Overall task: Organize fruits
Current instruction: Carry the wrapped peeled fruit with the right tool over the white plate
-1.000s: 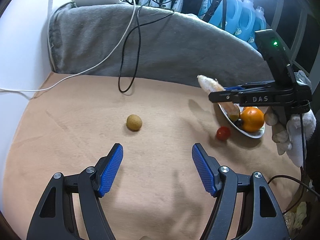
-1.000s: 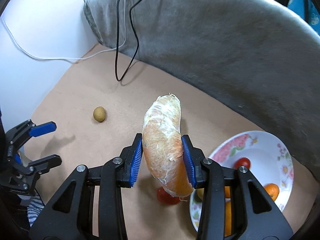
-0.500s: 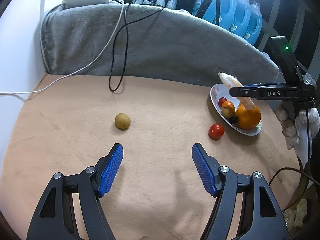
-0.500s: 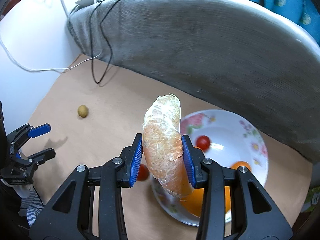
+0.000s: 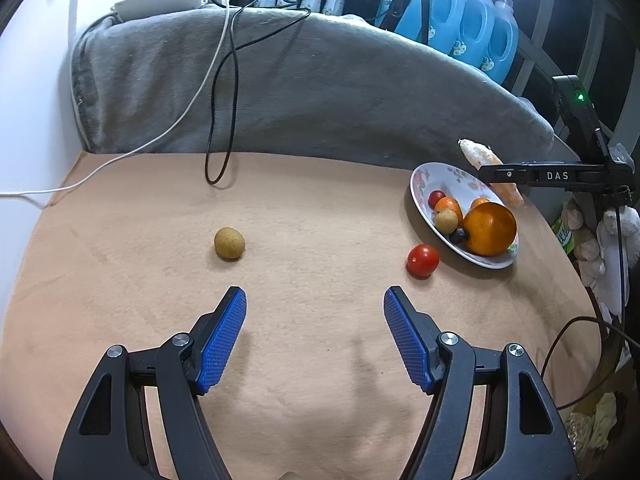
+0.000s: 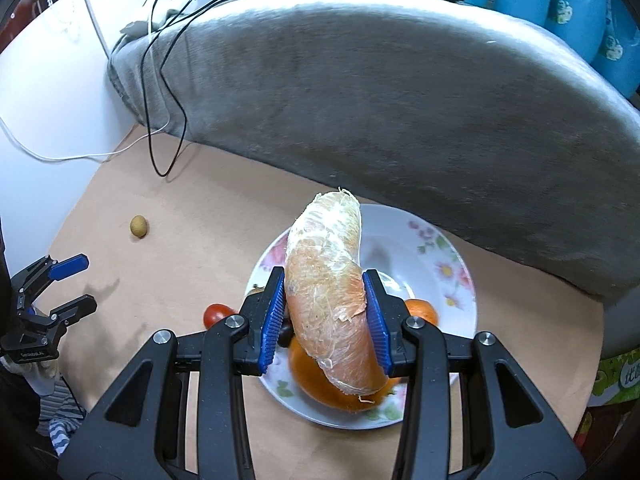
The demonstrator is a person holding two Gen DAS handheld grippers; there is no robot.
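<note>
My right gripper [image 6: 325,316] is shut on a peeled citrus segment [image 6: 328,296], pale and stringy with orange flesh, held above the flowered white plate [image 6: 444,248]. The left wrist view shows that segment [image 5: 478,152] poking out over the plate [image 5: 424,184]. In the plate lie a big orange [image 5: 490,229], small orange fruits, a red one and a tan one. A red cherry tomato [image 5: 423,260] rests on the tan cloth beside the plate. A small brown-yellow fruit [image 5: 229,243] lies alone further left. My left gripper [image 5: 315,316] stands open above bare cloth.
A grey blanket-covered ridge [image 5: 320,92] walls off the far side, with black and white cables [image 5: 216,92] draped over it onto the cloth. Blue detergent bottles [image 5: 456,12] stand behind. A white wall closes the left side. Clutter hangs off the table's right edge.
My right gripper carried the citrus segment rightward, from over the cloth beside the tomato to above the plate. The left gripper stayed put and open.
</note>
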